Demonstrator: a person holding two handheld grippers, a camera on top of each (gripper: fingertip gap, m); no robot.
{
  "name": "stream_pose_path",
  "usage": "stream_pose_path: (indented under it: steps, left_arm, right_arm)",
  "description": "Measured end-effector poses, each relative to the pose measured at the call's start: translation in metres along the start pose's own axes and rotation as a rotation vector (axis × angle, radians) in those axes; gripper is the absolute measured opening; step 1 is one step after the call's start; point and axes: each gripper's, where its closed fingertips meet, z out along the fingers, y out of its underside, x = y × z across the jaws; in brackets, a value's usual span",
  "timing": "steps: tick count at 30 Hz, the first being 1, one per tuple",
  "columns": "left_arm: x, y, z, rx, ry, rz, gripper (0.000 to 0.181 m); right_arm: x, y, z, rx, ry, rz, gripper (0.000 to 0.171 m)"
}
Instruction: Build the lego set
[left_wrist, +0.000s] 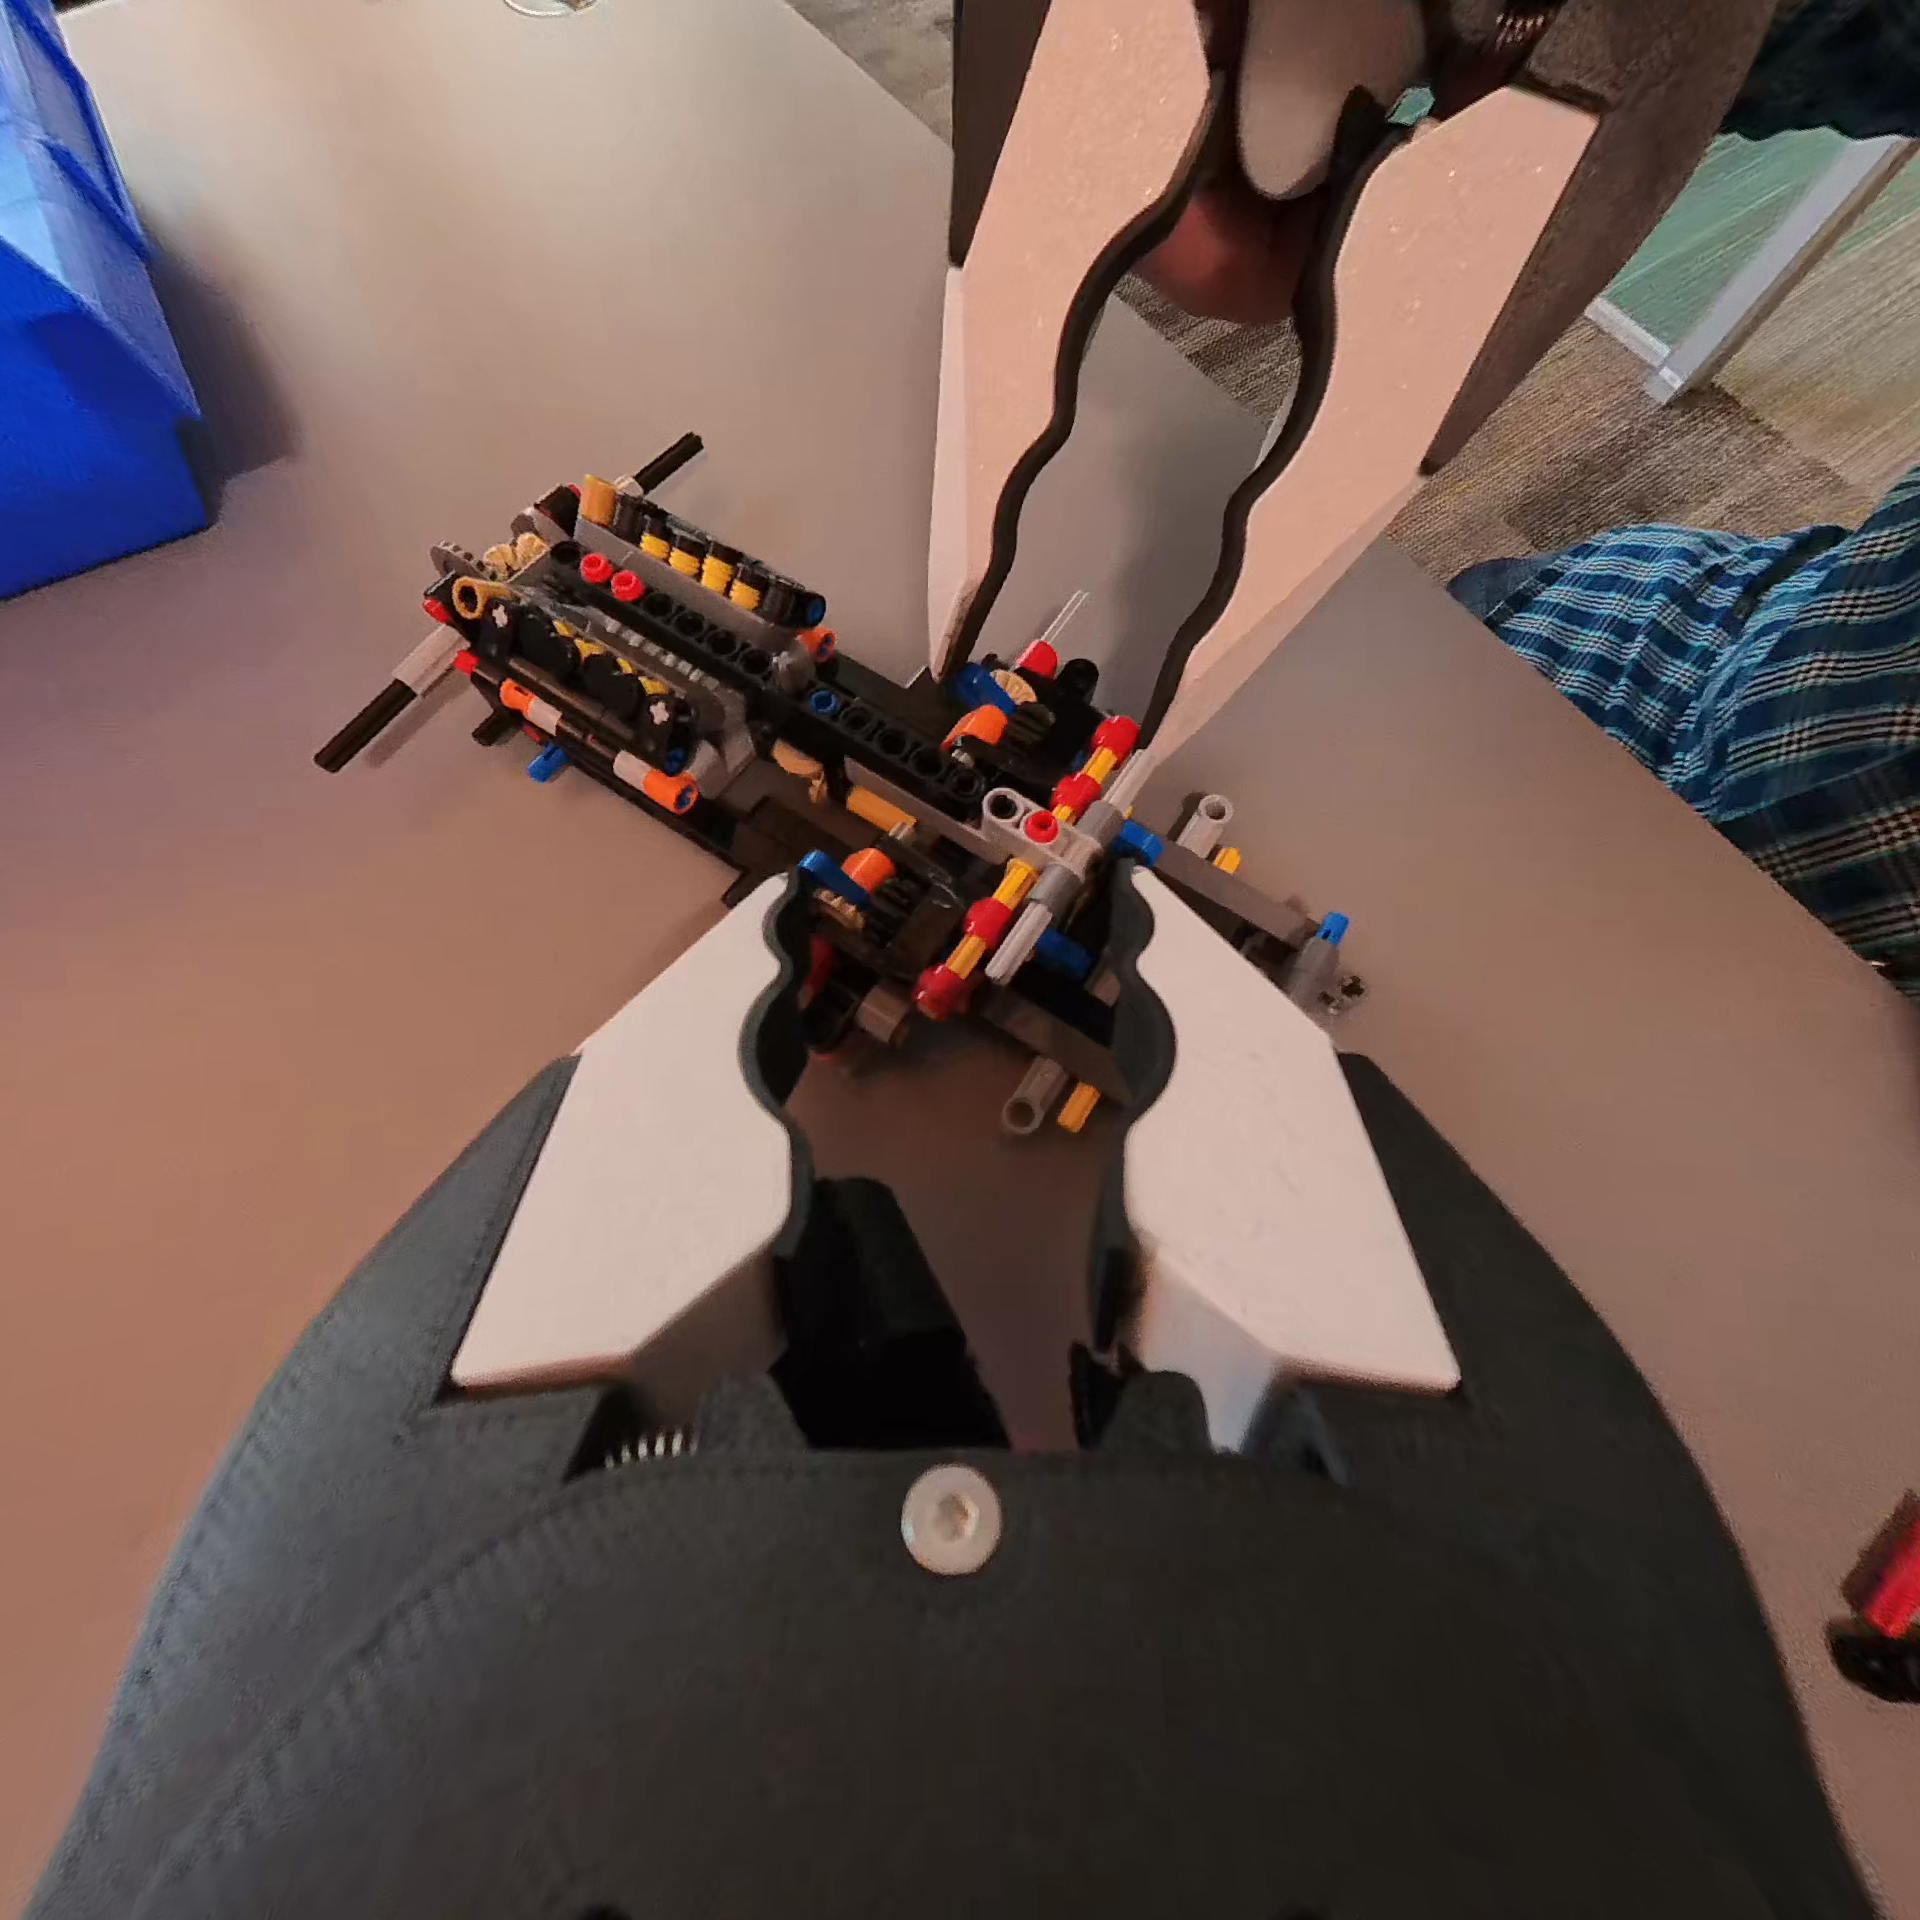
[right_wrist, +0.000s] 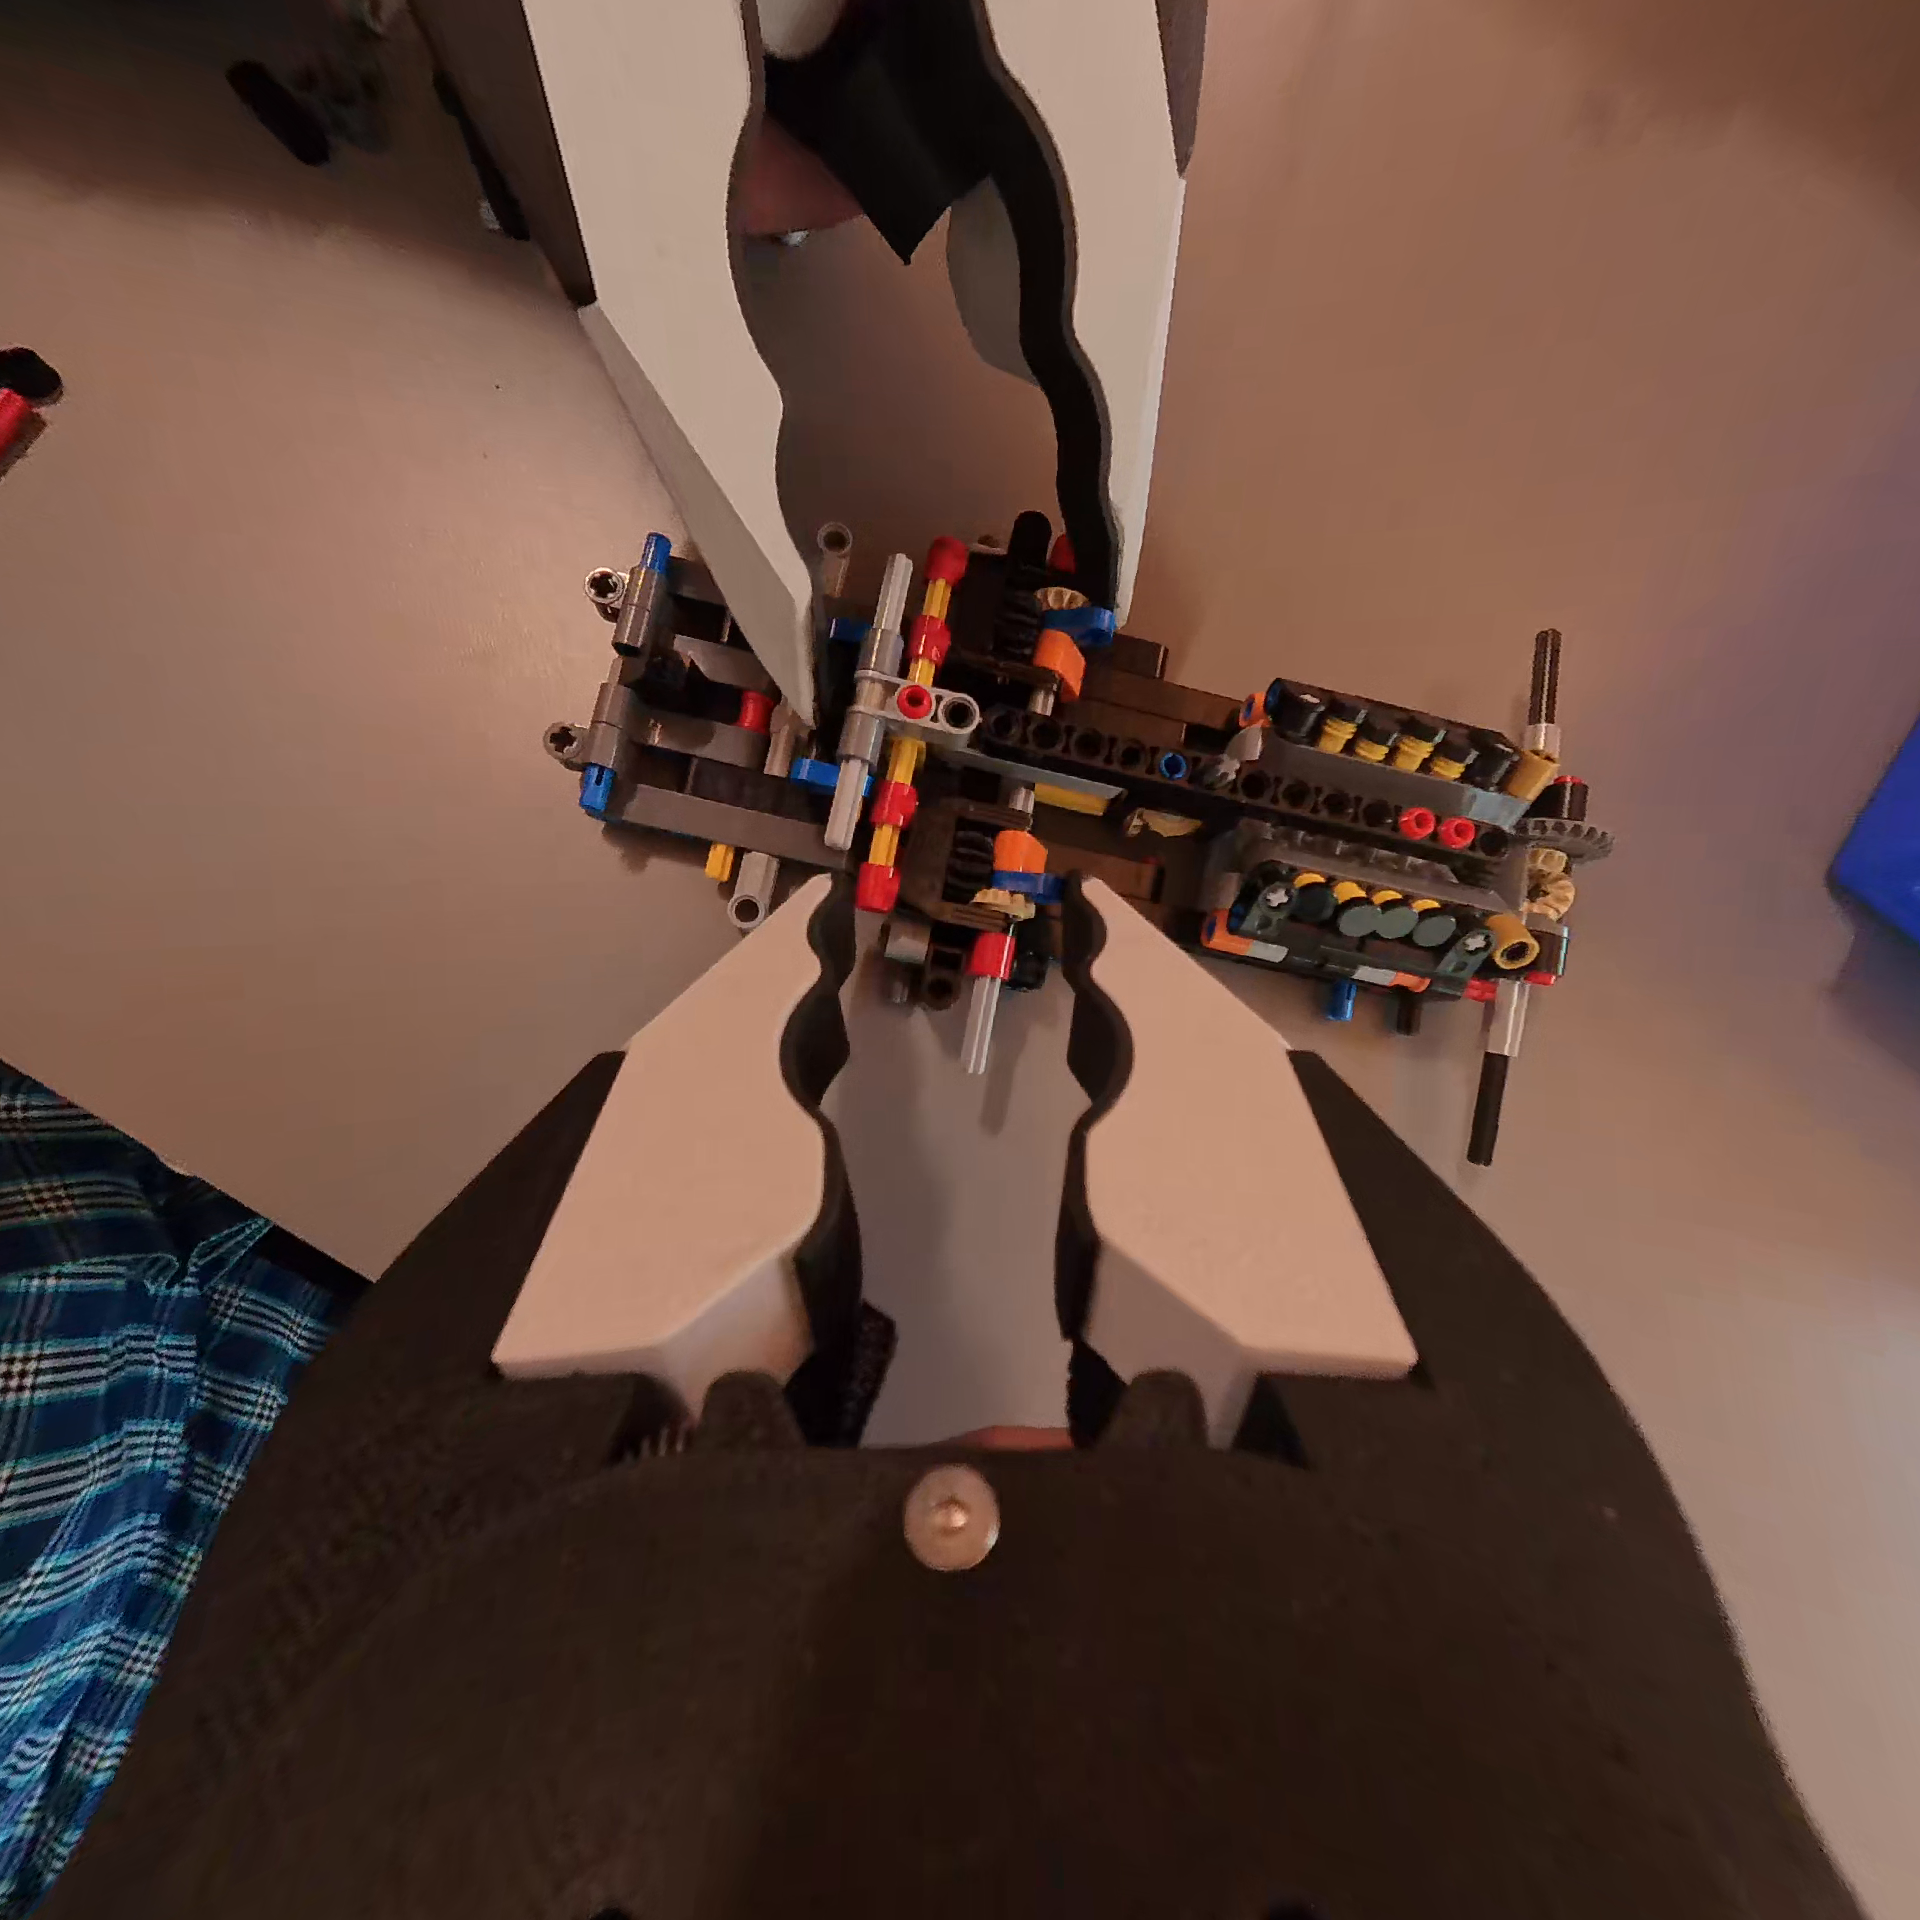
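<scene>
The lego model (left_wrist: 727, 675), a long black and grey technic chassis with red, yellow, blue and orange pins, lies on the grey table (left_wrist: 468, 260). My left gripper (left_wrist: 956, 894) straddles its near end, pads against the gear block and blue pins on either side of the yellow cross axle (left_wrist: 987, 914). My right gripper (left_wrist: 1044, 707) comes from the far side. In the right wrist view it (right_wrist: 956, 894) clasps the model's (right_wrist: 1247, 769) near edge between a red bush and a blue pin, and the left gripper (right_wrist: 961, 665) stands opposite. Both jaws are partly closed on the model.
A blue bin (left_wrist: 83, 364) stands at the far left, and shows at the right edge in the right wrist view (right_wrist: 1881, 862). A loose red and black part (left_wrist: 1881, 1621) lies near the table edge. A person's plaid clothing (right_wrist: 125, 1351) is beside the table corner. The tips of one gripper are about 4 centimetres away from the tips of the other.
</scene>
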Motion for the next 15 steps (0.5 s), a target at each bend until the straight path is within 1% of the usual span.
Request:
stream_pose_path:
  steps: [15]
  left_arm:
    - [0.0013, 0.0, -0.0011, -0.039, -0.012, 0.027, 0.055]
  right_arm:
    - [0.0005, 0.0019, -0.0015, 0.007, -0.015, 0.001, 0.037]
